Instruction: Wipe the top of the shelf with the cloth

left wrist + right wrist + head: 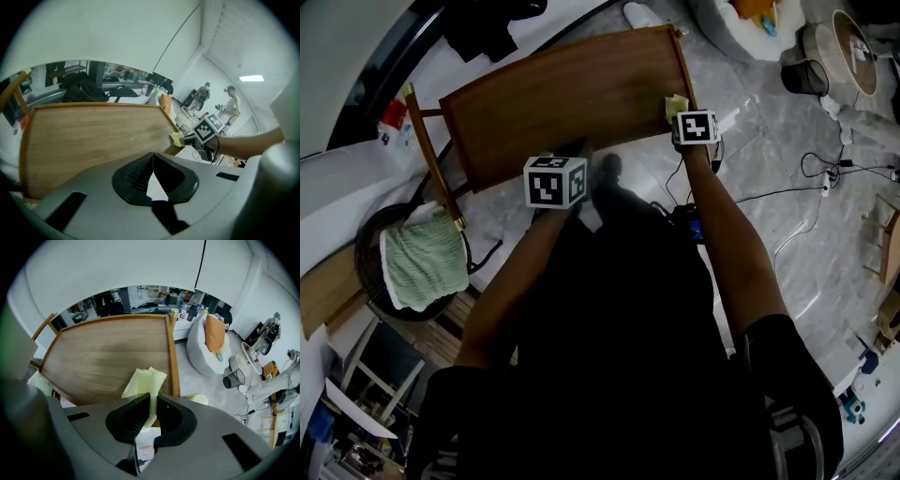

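Observation:
The wooden shelf top (572, 103) lies ahead of me, bare and brown. My right gripper (152, 404) is shut on a folded pale yellow cloth (145, 383), which rests on the shelf top (103, 357) near its right front corner. The head view shows that cloth (676, 105) just beyond the right marker cube (696, 127). My left gripper (153, 161) is shut with nothing between its jaws, hovering at the front edge of the shelf top (93, 136). Its marker cube (555, 181) sits left of centre. From the left gripper view, the cloth (177, 138) shows at the right edge.
A dark round basket (370, 248) with a green towel (422, 262) stands left of the shelf. To the right are a white beanbag (211, 343) with an orange cushion, a grey bin (233, 378) and floor cables (825, 178). Two people (229, 108) stand far off.

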`<state>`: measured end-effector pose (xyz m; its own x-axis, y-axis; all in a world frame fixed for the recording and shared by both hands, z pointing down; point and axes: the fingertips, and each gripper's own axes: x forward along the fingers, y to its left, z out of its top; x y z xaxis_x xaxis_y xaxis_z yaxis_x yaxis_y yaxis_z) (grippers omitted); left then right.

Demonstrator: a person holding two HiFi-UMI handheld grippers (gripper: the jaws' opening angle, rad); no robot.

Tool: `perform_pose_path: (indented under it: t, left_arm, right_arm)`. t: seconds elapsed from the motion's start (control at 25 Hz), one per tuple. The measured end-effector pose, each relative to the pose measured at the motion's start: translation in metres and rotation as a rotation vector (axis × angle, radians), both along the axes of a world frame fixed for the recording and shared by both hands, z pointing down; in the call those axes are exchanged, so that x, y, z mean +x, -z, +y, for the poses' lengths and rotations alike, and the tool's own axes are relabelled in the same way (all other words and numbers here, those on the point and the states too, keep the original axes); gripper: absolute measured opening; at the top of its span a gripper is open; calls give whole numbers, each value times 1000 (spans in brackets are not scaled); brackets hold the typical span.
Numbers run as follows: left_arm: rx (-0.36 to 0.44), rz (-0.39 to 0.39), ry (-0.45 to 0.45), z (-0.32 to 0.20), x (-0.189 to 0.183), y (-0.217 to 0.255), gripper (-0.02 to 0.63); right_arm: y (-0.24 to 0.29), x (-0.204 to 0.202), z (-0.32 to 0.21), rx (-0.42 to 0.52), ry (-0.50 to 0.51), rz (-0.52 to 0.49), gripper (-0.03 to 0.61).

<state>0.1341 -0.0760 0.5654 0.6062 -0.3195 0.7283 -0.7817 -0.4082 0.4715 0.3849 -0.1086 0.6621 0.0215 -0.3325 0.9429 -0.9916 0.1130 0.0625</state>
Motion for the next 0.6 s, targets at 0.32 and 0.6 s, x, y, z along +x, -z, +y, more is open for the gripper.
perform_pose_path:
  t: [0.32, 0.6]
  left_arm:
    - [42, 11, 76, -1, -64, 16, 14]
    - [126, 122, 68, -19, -106, 49, 14]
  right_arm:
    - [2, -9, -7, 32, 16, 62, 44]
    - [90, -144, -39, 341, 267, -166, 44]
